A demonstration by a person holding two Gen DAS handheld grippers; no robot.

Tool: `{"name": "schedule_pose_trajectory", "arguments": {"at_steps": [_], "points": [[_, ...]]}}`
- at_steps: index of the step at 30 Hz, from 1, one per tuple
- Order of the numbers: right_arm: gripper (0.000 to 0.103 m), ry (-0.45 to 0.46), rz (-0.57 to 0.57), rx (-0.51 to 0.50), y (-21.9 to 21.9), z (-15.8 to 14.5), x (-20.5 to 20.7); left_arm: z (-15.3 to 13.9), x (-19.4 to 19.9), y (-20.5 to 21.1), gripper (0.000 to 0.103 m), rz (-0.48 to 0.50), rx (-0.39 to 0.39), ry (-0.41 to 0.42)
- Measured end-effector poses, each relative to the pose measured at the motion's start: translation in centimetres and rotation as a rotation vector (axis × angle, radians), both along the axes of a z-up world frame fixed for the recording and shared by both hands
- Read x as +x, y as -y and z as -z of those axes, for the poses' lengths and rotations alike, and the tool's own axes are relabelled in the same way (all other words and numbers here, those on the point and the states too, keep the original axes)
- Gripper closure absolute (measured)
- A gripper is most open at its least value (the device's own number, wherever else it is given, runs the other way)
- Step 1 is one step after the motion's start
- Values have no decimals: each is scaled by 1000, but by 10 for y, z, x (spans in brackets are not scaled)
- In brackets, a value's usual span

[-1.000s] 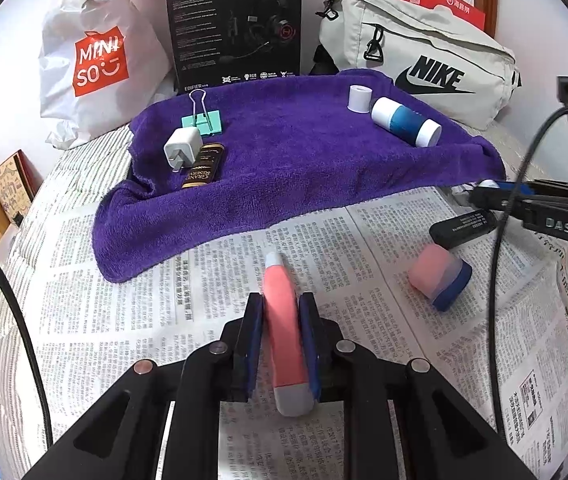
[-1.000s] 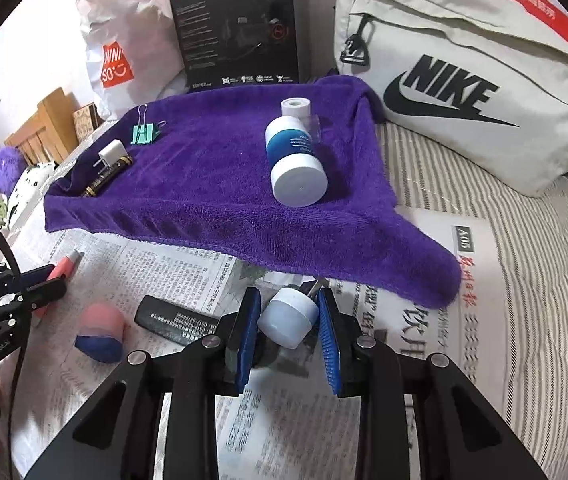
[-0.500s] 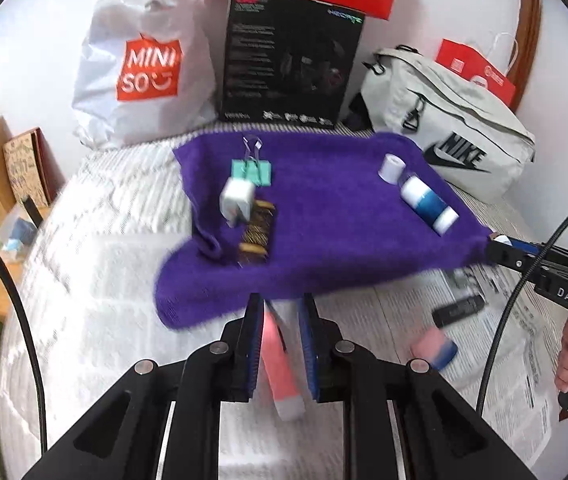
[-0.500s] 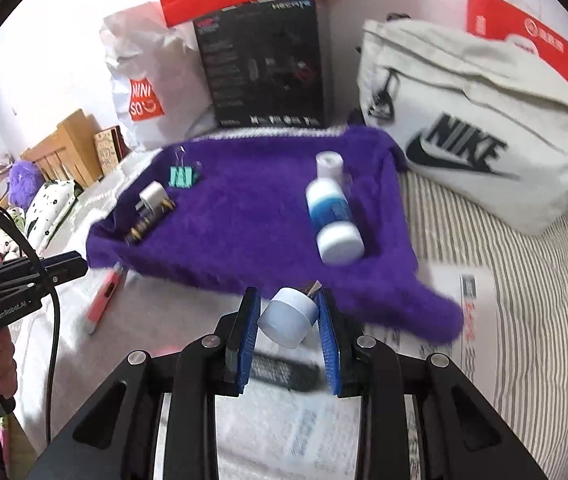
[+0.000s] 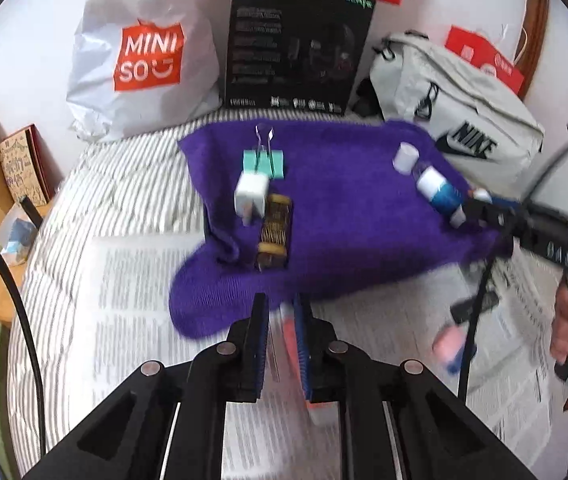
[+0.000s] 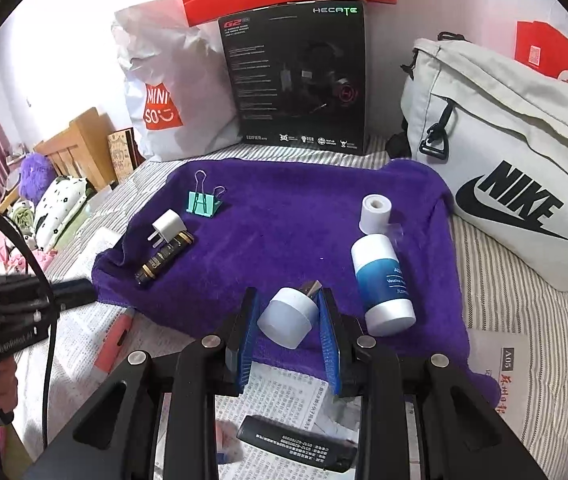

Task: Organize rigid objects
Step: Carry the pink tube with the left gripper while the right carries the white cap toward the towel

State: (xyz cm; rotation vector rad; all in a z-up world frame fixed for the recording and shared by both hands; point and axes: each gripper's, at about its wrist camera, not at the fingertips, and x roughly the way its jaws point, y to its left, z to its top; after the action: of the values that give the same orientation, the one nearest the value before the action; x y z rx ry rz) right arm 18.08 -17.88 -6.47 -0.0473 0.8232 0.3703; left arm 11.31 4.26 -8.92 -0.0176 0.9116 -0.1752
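Striped bedding under printed newspaper carries a fuzzy purple towel (image 6: 284,232). Behind the towel, from left: a crinkled white "MINISO" bag (image 6: 163,92), a black "HECATE" box (image 6: 296,76), a grey "NIKE" bag (image 6: 504,160). On the towel lie a teal binder clip (image 6: 203,202), white plug (image 6: 167,226) and blue-white bottle (image 6: 382,280). Left gripper (image 5: 279,340) clamps a pink pen (image 5: 290,336) off the towel's near edge. Right gripper (image 6: 288,320) pinches a white-capped stick (image 6: 290,316) above the towel's near edge.
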Motion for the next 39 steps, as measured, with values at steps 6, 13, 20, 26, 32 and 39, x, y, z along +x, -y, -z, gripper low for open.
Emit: {"name": "schedule_pose_trajectory", "arguments": {"at_steps": [6,13,20,26,32,39], "points": [[74,-10,12,8,6,2,-2,28,-12,18,89,20,14,-77],[74,-17,25,6,13,5,-6,40,-10,27,83,8,49,-68],[74,-36,19,11,10,14,-6,36,-5,23,87,31,30,-76],[74,-17,4,9,6,7,-2,30,-7,19,87,47,3,-77],[74,-12,2,11,6,3,1,22,-11,22,87,63,3,-66],[74,-11,5,13,6,3,8,6,-12,25,87,86,9,-34]]}}
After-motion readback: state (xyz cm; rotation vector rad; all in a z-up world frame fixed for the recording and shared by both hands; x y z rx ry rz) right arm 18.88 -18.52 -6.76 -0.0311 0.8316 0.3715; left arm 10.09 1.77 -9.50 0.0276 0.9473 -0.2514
